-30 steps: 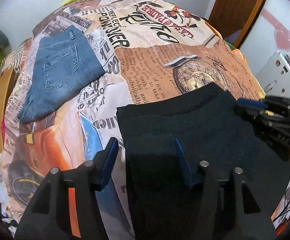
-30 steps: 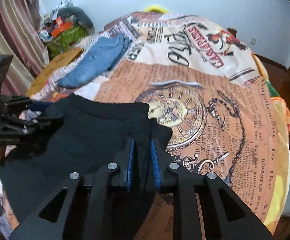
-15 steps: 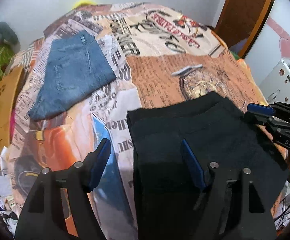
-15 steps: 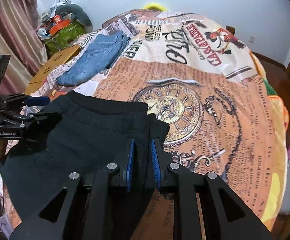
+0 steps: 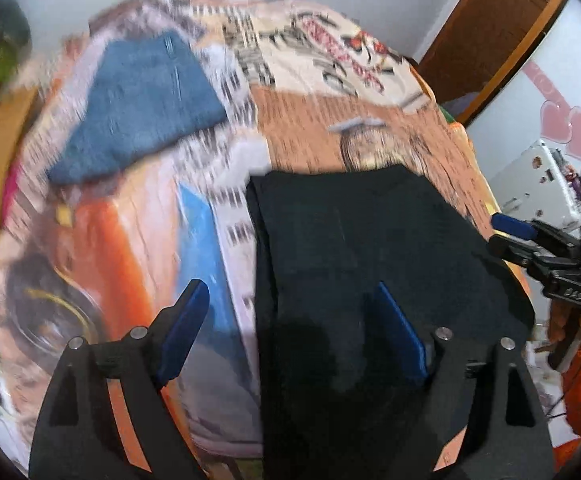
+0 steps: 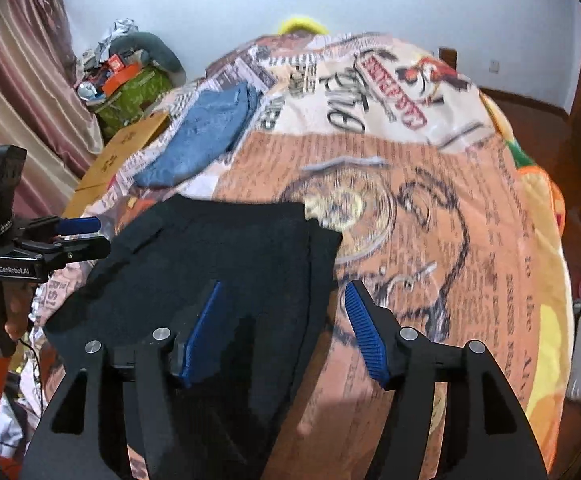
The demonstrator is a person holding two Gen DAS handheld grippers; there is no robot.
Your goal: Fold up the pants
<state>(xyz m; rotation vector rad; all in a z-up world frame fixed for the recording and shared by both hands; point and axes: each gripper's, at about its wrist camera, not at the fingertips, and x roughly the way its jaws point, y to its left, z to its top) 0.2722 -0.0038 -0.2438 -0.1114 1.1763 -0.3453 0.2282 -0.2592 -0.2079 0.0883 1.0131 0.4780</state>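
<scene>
Bed (image 6: 470,240): covered by a spread printed with newsprint, a pocket watch and lettering; it fills most of both views.

Black pants (image 6: 226,264): lying flat on the near part of the bed, folded into a broad dark panel, waistband edge toward 12 o'clock. In the left wrist view the black pants (image 5: 370,260) sit from centre toward 3 o'clock.

Blue jeans (image 6: 206,136): folded, resting on the bed at about 10 o'clock, well apart from the black pants. The left wrist view is blurred, so detail on the blue jeans (image 5: 146,104) is uncertain.

Left tongs (image 5: 294,320): spread wide, holding nothing, over the left edge of the pants.

Right tongs (image 6: 286,320): spread apart, holding nothing, straddling the right edge of the pants.
</scene>
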